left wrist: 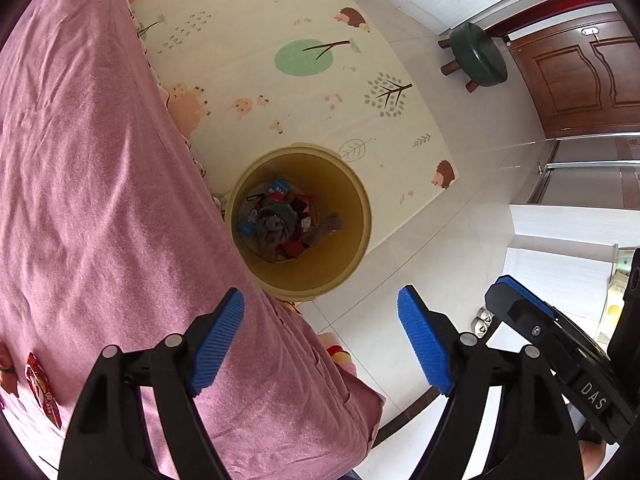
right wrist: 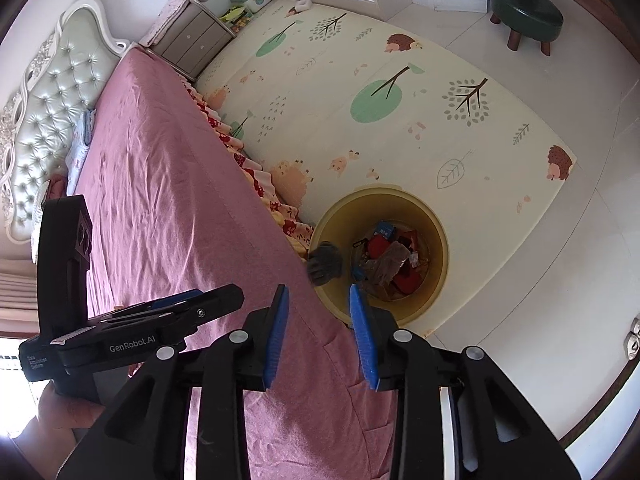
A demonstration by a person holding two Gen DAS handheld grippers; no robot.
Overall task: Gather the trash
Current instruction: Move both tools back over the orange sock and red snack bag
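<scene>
Both grippers hover above the yellow bin point(left wrist: 298, 222) beside the pink bed point(left wrist: 100, 200): the left gripper point(left wrist: 320, 344) spread wide, the right gripper point(right wrist: 320, 336) partly apart, both empty. Trash point(left wrist: 280, 220) lies inside the bin, with a grey crumpled piece point(right wrist: 325, 262) at its near-left rim.

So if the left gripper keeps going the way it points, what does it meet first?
Probably the yellow bin: the left gripper, open and empty, aims about at its near rim beside the pink bedspread edge. Depth is unclear, so it could clip the bed edge first.
</scene>
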